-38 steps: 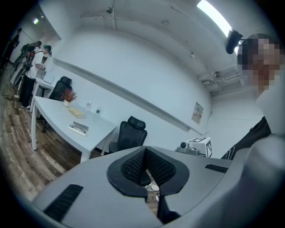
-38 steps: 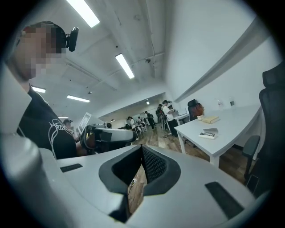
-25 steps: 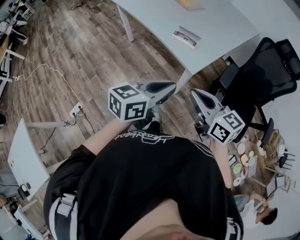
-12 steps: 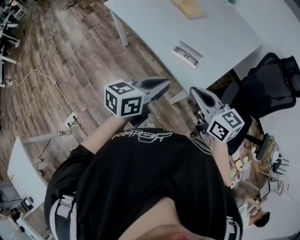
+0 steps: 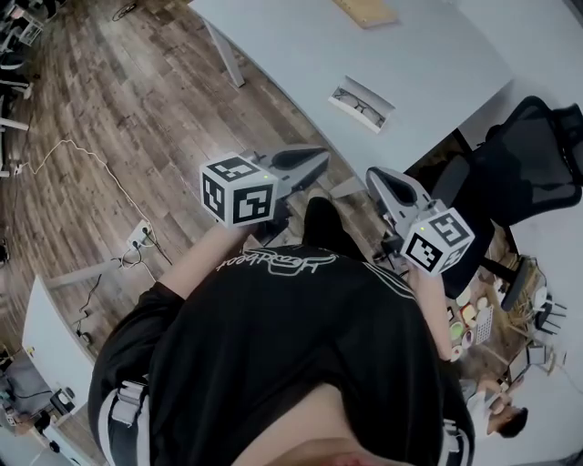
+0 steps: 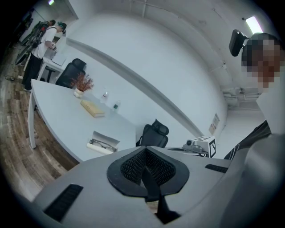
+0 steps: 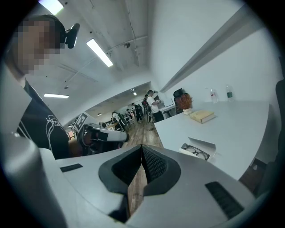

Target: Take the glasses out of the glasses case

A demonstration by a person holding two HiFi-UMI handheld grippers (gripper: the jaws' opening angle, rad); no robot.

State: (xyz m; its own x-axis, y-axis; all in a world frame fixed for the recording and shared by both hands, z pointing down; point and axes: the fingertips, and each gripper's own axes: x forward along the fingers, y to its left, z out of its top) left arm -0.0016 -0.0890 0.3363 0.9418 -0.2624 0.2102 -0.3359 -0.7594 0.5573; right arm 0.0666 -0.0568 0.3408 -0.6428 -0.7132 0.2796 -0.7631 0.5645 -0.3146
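An open white glasses case (image 5: 362, 103) lies near the front edge of the white table (image 5: 428, 64), with dark-framed glasses (image 5: 356, 104) in it. Both grippers are held up at my chest, well short of the table and apart from the case. In the head view, my left gripper (image 5: 319, 160) and my right gripper (image 5: 373, 176) point toward the table. The left gripper view shows its jaws (image 6: 145, 151) shut and empty, the case (image 6: 103, 143) far beyond them. In the right gripper view the jaws (image 7: 142, 149) are also shut and empty, the case (image 7: 198, 150) off to the right.
A tan book (image 5: 366, 11) lies farther back on the table, with a small plant (image 6: 80, 87) and bottles beyond it. A black office chair (image 5: 524, 173) stands at the right. A power strip (image 5: 141, 235) and cable lie on the wood floor at left. People stand in the distance.
The table and the case have drawn slightly nearer as I step forward. Both grippers keep the same pose in front of my chest, still shut.
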